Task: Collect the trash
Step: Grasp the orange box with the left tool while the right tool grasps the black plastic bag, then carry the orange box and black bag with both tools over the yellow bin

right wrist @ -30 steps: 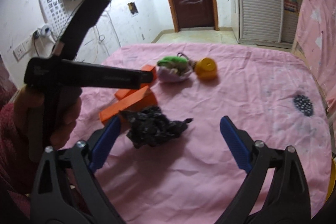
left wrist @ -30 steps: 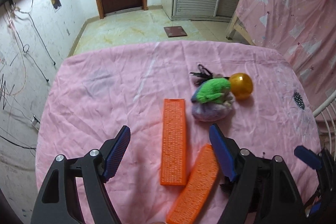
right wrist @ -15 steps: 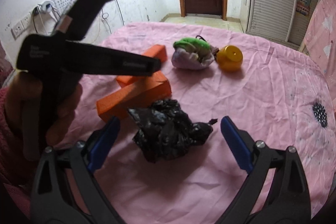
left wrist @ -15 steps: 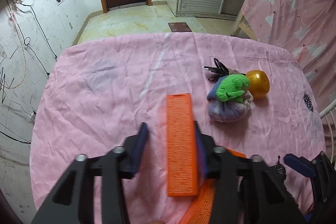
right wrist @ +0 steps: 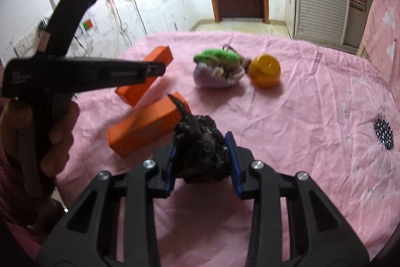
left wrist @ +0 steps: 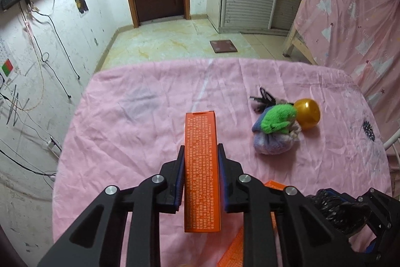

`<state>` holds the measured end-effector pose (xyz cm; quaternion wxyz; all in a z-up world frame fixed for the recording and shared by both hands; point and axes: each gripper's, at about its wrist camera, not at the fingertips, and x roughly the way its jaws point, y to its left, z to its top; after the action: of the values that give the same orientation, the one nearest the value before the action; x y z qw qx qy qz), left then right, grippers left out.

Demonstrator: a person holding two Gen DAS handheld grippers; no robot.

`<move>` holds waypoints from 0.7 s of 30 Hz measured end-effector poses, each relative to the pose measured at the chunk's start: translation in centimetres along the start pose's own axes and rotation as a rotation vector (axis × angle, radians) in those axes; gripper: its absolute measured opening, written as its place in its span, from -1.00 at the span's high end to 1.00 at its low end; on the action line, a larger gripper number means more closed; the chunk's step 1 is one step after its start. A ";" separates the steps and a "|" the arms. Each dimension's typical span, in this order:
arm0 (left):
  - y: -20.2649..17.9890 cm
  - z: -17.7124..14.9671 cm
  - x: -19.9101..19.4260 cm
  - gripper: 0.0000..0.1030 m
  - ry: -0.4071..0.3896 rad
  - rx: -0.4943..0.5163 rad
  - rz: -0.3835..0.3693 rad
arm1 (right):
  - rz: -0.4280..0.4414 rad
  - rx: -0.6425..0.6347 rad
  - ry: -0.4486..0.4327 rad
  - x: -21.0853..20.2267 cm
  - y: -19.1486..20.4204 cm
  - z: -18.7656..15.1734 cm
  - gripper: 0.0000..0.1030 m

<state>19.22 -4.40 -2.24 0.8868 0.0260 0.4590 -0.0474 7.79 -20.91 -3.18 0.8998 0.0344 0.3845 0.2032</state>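
While left hand-held gripper closes onto orange box, right hand-held gripper closes onto black bag.

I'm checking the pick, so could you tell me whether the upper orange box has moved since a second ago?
Yes. The orange box, clamped by the closing left gripper, has tilted up off the pink tablecloth, while the second orange box lies flat.

Two orange boxes, one crumpled black bag, one yellow ball, one plush bundle
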 end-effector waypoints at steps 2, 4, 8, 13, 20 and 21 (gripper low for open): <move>-0.1 0.4 -0.9 0.69 -0.019 -0.001 0.000 | -0.001 0.017 -0.028 -0.7 -0.5 0.1 0.35; -0.4 0.7 -1.8 0.69 -0.034 -0.003 -0.005 | -0.007 0.035 -0.054 -1.6 -1.2 0.1 0.35; -1.6 1.2 -3.7 0.69 -0.072 -0.001 -0.025 | -0.030 0.068 -0.118 -3.9 -2.5 -0.1 0.35; -4.2 1.8 -6.0 0.69 -0.114 0.022 -0.052 | -0.090 0.106 -0.204 -7.6 -5.4 -0.7 0.35; -10.1 1.7 -8.9 0.69 -0.157 0.098 -0.104 | -0.222 0.178 -0.306 -13.4 -10.1 -2.5 0.35; -11.3 1.5 -9.3 0.69 -0.161 0.114 -0.114 | -0.243 0.190 -0.318 -14.1 -11.0 -2.9 0.35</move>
<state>13.92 -15.24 6.22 0.9138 0.0462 0.3834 -0.1258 0.66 -36.75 1.95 0.9597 0.1041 0.2566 0.0483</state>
